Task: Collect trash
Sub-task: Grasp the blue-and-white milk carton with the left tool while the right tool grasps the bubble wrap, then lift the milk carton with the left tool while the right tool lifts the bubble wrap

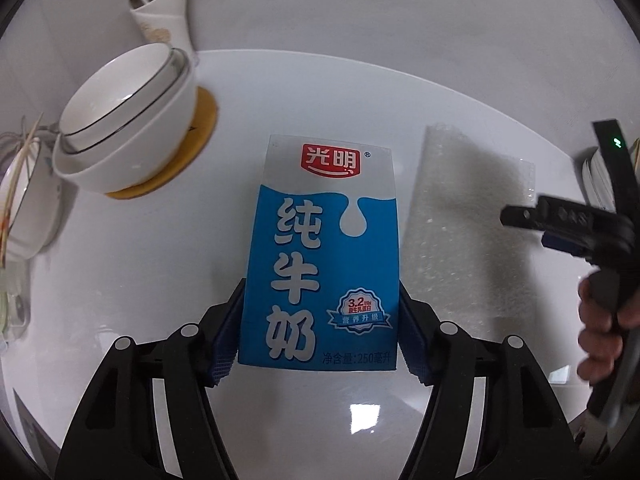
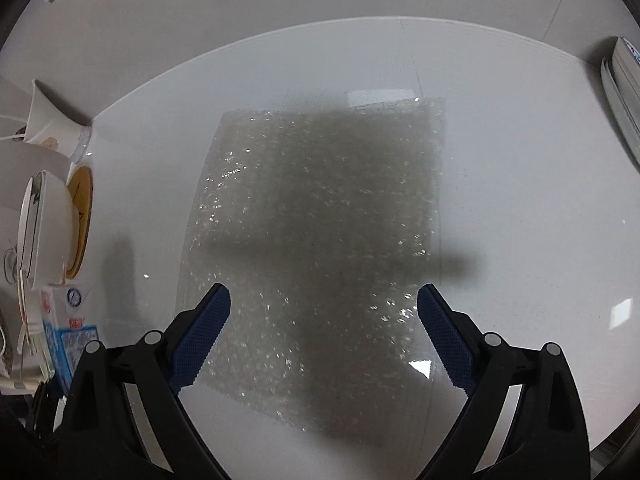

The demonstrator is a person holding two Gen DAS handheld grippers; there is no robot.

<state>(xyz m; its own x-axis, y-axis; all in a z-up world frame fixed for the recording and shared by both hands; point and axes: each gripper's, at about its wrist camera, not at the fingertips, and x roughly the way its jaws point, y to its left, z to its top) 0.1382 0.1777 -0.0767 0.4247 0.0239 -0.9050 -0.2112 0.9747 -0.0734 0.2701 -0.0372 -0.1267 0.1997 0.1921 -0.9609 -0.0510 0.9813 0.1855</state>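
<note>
Blue-and-white carton: milk carton [image 1: 320, 256] gripped between the blue pads of the left gripper [image 1: 318, 330], jaws partway closed and pressing its two sides near the bottom edge; carton appears lifted off the white table [image 1: 400, 92], printed face toward the camera.
Clear sheet: bubble wrap [image 2: 320, 248] lies flat on the table, just to the right of the carton in the left view, directly under the right gripper [image 2: 323, 336].
Right gripper: jaws wide apart, nothing between the pads, pointing steeply down over the near half of the sheet; its shadow falls across the wrap. A hand [image 1: 600, 328] on its handle shows at the edge of the left view.
Step in hand (my reading): carton is secured; the wrap is the next piece of trash to take.
Doing it well: a flat sheet offers no edge to jaws coming straight down. Better to come in at the near edge or a corner, press one pad down, and close so the film bunches up between the pads. Check it is caught before lifting; thin film slips easily.
Carton grip: low on the box, so keep it steady to avoid tipping.
Not trash, likely: stacked bowls [image 1: 120, 128] on a yellow-brown coaster [image 1: 192, 152], paper cup [image 1: 164, 12] with a stick in it, books [image 2: 624, 92] at the far right.
Writing on carton: red badge 光明 with ®; large white 纯牛奶; seal reading 3.2 and 营养升级; bottom line 净含量:250毫升.
Other print: small motif on the cup, too blurred to read.
</note>
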